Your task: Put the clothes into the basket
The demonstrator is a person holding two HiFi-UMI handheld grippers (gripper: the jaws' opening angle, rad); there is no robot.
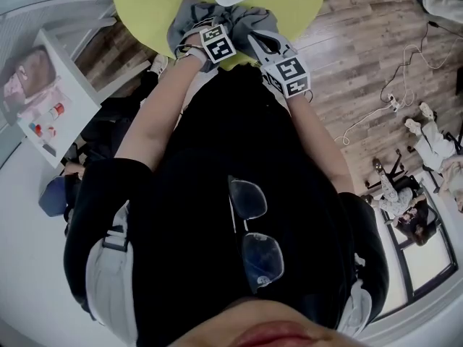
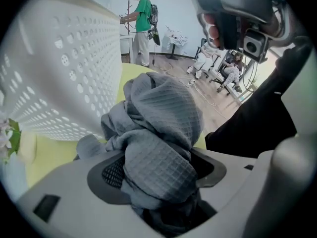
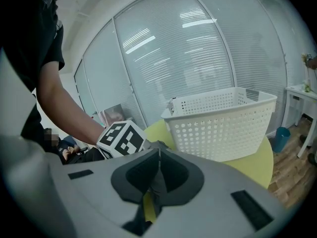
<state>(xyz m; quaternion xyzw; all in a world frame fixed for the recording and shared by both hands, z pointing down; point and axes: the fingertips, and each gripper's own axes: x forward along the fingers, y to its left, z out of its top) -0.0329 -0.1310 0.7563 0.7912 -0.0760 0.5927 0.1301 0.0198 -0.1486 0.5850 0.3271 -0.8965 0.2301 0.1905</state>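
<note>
A grey waffle-knit garment (image 1: 189, 19) lies bunched at the near edge of the round yellow-green table (image 1: 145, 6). My left gripper (image 1: 210, 33) sits on the garment's left side. In the left gripper view the garment (image 2: 158, 118) fills the gap between the jaws of the left gripper (image 2: 158, 180) and bulges above them. My right gripper (image 1: 262, 43) is at the garment's right side, and in the right gripper view this gripper (image 3: 158, 165) is shut on a thin fold of grey cloth (image 3: 156, 185). The white perforated basket (image 3: 223, 123) stands farther back on the table (image 3: 255, 162), empty as far as I can see.
The basket's wall (image 2: 59, 68) rises close on the left of the left gripper. A white shelf unit (image 1: 58, 85) stands left of the table, and cables (image 1: 383, 107) lie on the wooden floor to the right. A person in a green shirt (image 2: 142, 24) stands across the room.
</note>
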